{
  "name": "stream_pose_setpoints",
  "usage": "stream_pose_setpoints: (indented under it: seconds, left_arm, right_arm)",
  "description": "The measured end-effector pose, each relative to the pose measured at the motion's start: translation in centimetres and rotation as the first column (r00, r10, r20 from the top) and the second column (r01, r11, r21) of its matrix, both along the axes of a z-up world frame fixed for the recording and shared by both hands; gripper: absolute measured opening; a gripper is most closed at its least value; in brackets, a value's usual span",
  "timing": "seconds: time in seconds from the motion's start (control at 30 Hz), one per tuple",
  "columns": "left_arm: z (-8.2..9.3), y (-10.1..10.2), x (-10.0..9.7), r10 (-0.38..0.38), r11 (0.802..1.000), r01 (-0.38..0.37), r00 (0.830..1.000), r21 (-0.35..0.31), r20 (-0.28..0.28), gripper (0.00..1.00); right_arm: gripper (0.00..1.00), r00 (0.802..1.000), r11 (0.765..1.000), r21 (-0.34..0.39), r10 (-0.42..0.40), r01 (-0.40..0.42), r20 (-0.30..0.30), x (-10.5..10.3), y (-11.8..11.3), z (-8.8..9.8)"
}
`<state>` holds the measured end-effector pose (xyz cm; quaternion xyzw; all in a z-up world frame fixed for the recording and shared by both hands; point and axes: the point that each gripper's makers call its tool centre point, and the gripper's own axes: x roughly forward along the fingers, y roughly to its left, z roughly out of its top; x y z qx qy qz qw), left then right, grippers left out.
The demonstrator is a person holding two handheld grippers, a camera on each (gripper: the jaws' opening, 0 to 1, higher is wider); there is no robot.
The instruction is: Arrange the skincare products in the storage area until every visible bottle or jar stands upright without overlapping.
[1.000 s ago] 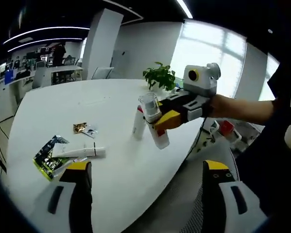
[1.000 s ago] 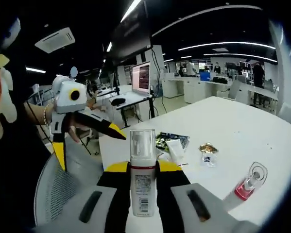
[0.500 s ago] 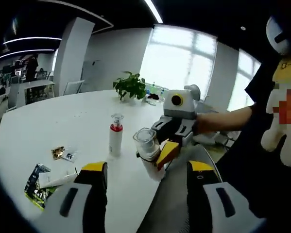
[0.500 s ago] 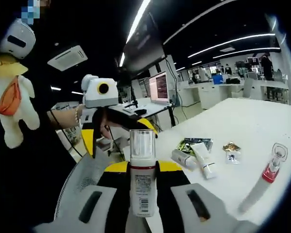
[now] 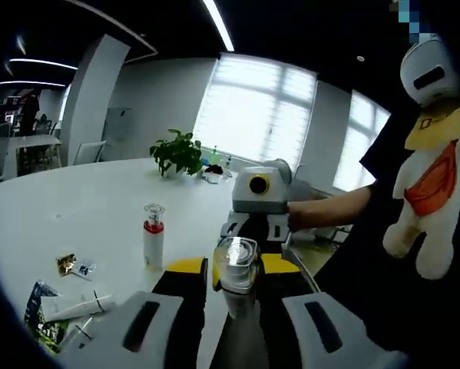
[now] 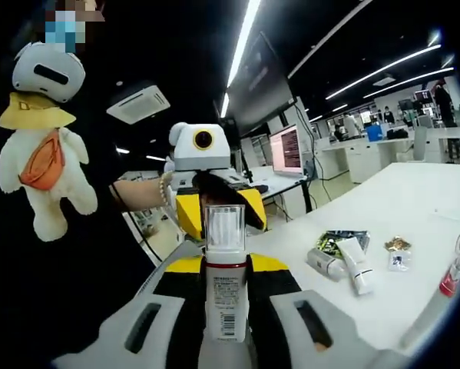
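A white pump bottle point(image 6: 226, 304) with a clear cap and red collar is gripped by its body in my right gripper point(image 6: 226, 265), which is shut on it. In the left gripper view its clear cap point(image 5: 236, 261) sits between the yellow tips of my left gripper point(image 5: 233, 265), which press in on both sides. Both grippers meet head-on off the table's edge. A second bottle with a red collar point(image 5: 153, 234) stands upright on the white table point(image 5: 76, 207). Two white tubes point(image 6: 352, 261) lie flat near the table's edge.
A green sachet pack point(image 5: 38, 327) lies under the tubes, and small gold sachets point(image 5: 64, 264) lie beside them. A potted plant point(image 5: 176, 154) stands at the table's far side. A person's forearm point(image 5: 329, 211) and a plush toy point(image 5: 429, 207) are close by.
My left gripper's jaws have narrowed from wide open to closed around the bottle's cap. The two grippers have swung off the table edge and come to face each other.
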<state>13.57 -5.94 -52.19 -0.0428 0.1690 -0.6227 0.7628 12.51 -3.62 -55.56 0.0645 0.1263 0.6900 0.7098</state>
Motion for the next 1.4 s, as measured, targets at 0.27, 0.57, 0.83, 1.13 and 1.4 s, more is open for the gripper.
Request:
stream_pose_setpoints:
  seconds: [0.27, 0.57, 0.83, 1.13, 1.4]
  left_arm:
    - [0.0, -1.5, -0.7, -0.078, 0.995, 0.076, 0.996, 0.060, 0.038, 0.16]
    - [0.1, -2.7, -0.2, -0.119, 0.987, 0.111, 0.991, 0.115, 0.063, 0.14]
    - [1.3, -3.1, 1.0, -0.112, 0.986, 0.101, 0.990, 0.130, 0.083, 0.14]
    - [1.7, -3.9, 1.7, -0.125, 0.980, 0.105, 0.986, 0.170, 0.114, 0.14]
    - [0.6, -5.3, 1.9, -0.160, 0.966, 0.130, 0.979, 0.222, 0.127, 0.14]
  right_arm:
    - [0.19, 0.999, 0.999, -0.006, 0.039, -0.039, 0.017, -0.1, -0.9, 0.2]
    - [0.21, 1.000, 1.000, -0.029, -0.005, 0.006, 0.030, 0.6, -1.7, 0.2]
    - [0.25, 0.998, 0.993, -0.105, -0.048, 0.053, 0.045, 1.2, -2.5, -1.7]
    - [0.22, 0.991, 0.986, -0.115, -0.110, 0.119, 0.076, 2.1, -3.5, -1.8]
    - [0.20, 0.985, 0.979, -0.143, -0.126, 0.143, 0.121, 2.5, -4.6, -2.8]
